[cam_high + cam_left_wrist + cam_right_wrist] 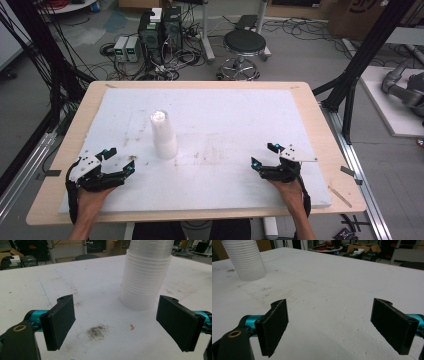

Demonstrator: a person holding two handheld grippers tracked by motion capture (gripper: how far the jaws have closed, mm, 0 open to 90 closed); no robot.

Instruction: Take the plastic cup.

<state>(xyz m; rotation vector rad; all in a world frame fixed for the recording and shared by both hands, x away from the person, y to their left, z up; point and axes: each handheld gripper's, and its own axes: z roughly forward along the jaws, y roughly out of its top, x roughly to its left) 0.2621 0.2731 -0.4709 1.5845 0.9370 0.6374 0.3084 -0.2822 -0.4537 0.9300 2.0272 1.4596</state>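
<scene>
We see both tongs low over the white board (215,190) that covers the table (310,100). Our left gripper (119,161) has its jaws spread wide with nothing between them; ahead of it and a little towards its right jaw stands the stack of clear plastic cups (163,134), upside down on the board, near but not touching. A dark smudge (97,331) lies on the board just ahead of the gap between those jaws. Our right gripper (264,156) also stands wide open and holds nothing; from it the stack of cups sits well apart, far off ahead beyond its left jaw
</scene>
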